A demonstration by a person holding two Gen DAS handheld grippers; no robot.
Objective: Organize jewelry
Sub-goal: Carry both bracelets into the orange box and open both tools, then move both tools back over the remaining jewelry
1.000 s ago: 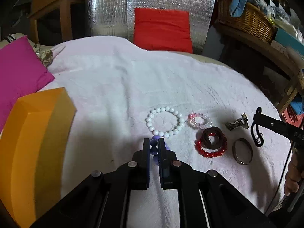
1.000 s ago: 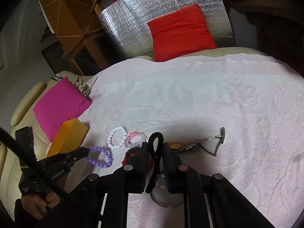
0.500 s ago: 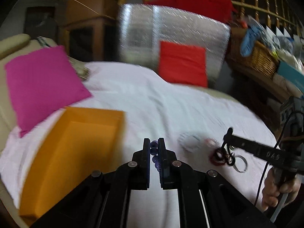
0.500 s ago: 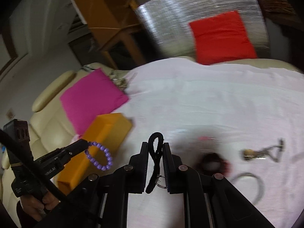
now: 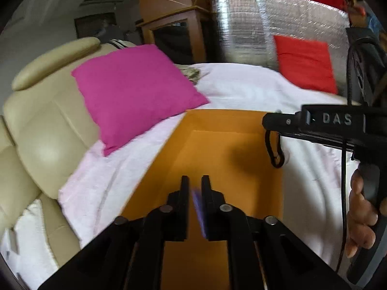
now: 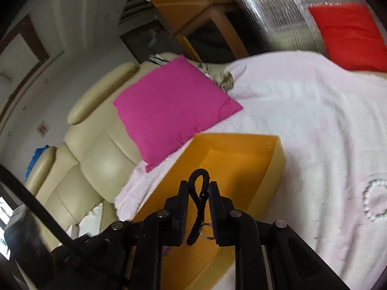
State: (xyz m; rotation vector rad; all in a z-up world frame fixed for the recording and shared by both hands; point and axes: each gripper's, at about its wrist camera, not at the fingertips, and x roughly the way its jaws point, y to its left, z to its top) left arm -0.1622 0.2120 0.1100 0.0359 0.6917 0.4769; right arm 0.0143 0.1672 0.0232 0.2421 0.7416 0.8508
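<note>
An open orange box (image 5: 225,159) lies on the pink blanket; it also shows in the right wrist view (image 6: 232,162). My left gripper (image 5: 195,181) is over the box, its jaws slightly parted around a blurred purple bead bracelet (image 5: 199,207). My right gripper (image 6: 198,186) is shut on a black cord loop (image 6: 199,193) and hangs over the box's right side. In the left wrist view the right gripper (image 5: 273,123) reaches in from the right with the cord (image 5: 274,149) dangling. A white bead bracelet (image 6: 375,200) lies blurred on the blanket at the right.
A magenta cushion (image 5: 135,89) lies just behind the box on the left. A red cushion (image 5: 304,62) leans on a silver foil panel (image 5: 266,29) at the back. A beige leather sofa arm (image 5: 43,130) runs along the left. The pink blanket (image 6: 314,120) spreads to the right.
Both grippers have swung left from the jewelry on the blanket to above the orange box, carrying the purple bracelet and the black cord. The left jaws look slightly wider.
</note>
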